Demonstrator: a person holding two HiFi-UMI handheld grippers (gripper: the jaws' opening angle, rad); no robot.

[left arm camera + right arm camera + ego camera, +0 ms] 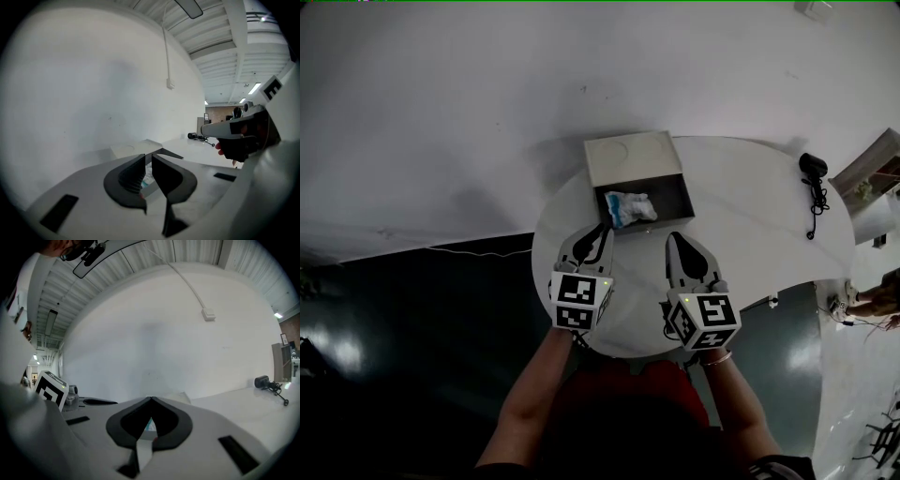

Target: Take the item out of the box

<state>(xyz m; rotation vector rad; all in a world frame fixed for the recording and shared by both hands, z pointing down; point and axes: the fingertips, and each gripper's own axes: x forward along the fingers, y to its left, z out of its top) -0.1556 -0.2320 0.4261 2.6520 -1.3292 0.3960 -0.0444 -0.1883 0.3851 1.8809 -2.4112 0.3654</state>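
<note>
We are holding left tongs (599,233) and right tongs (676,241) shut, empty, ready for the packet (630,207) in the box (633,161) ahead.

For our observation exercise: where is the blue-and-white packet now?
Head view: the packet lies inside the open box at the far edge of the table, just beyond the left gripper.

No word, number or brand name can be read anywhere. The left hand-held gripper (602,230) and right hand-held gripper (675,239) bear only black-and-white square markers (577,292), no letters.
</note>
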